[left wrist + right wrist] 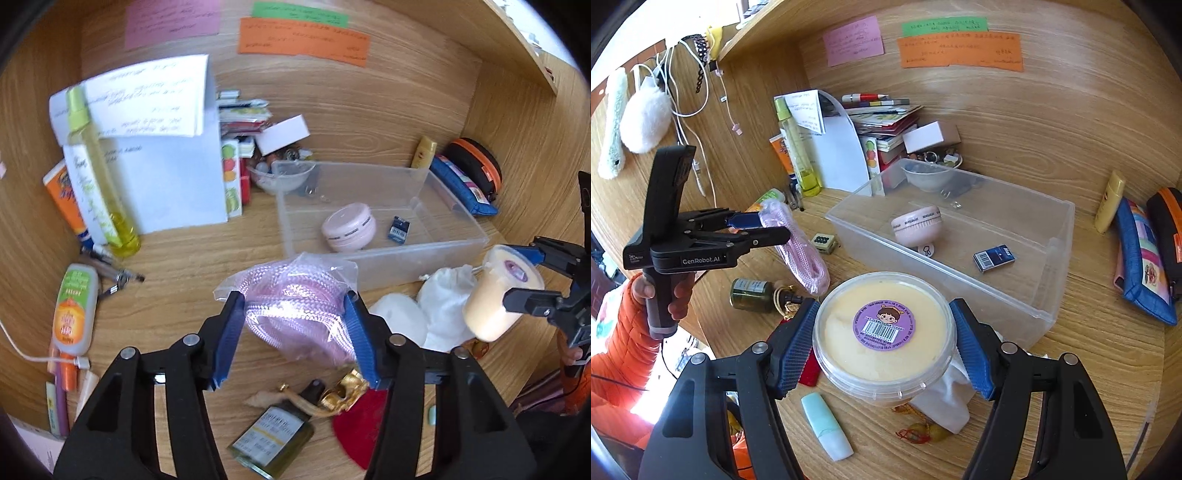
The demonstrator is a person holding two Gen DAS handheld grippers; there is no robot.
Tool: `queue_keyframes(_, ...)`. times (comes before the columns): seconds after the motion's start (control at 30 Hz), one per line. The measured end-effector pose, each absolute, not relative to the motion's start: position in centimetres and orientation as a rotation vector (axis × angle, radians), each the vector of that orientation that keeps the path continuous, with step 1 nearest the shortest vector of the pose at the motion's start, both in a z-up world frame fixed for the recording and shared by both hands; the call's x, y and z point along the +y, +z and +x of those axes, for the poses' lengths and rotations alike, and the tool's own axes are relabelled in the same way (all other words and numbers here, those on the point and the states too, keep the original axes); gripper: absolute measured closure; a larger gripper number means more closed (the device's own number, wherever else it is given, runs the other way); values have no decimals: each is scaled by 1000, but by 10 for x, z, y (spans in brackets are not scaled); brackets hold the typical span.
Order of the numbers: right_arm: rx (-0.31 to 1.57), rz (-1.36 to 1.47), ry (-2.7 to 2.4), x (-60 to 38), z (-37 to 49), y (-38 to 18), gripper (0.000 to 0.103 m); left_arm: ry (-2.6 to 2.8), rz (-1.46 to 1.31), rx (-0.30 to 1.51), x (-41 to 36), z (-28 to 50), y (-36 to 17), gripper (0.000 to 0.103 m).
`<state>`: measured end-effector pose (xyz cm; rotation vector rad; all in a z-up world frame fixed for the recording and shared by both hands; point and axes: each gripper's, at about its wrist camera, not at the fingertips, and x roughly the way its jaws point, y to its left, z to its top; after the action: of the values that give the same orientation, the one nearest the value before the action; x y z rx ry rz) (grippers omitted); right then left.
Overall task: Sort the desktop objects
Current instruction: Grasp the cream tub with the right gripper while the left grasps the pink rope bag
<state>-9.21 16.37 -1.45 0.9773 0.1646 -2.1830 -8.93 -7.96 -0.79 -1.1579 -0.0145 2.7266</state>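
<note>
My left gripper (293, 300) is shut on a clear bag of pink braided cord (295, 306), held up off the wooden desk. In the right wrist view that left gripper (768, 226) hangs at the left with the cord bag (803, 254) drooping from it. My right gripper (884, 308) is shut on a round clear tub (882, 339) of pale yellow cream with a purple sticker on its lid. The left wrist view shows the tub (495, 299) in the right gripper (524, 275) at the right edge. A clear plastic bin (424, 258) (960, 291) lies just beyond both.
The bin holds a pink round case (916, 225) and a small blue box (993, 258). A green bottle (273, 432), white cloth (443, 306) and mint tube (825, 424) lie nearby. Papers and a spray bottle (99, 177) stand at the back left, pencil cases (1141, 266) at the right.
</note>
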Motion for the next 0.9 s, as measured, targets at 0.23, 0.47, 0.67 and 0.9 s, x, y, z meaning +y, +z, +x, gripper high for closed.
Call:
queue_keyframes(0.23, 119, 989, -2196, 171, -100, -17, 35, 2713, -1163, 65, -60, -109, -9, 49)
queue_keyframes(0.47, 92, 1007, -2184, 173, -105, -22, 35, 2695, -1177, 55, -54, -125, -7, 41)
queue_keyframes(0.67, 80, 1018, -2169, 175, -107, -25, 35, 2728, -1154, -29, -76, -108, 7, 12)
queue_keyframes(0.9, 61, 1020, -2162, 177, -108, -27, 35, 2659, -1398, -115, -110, -104, -35, 11)
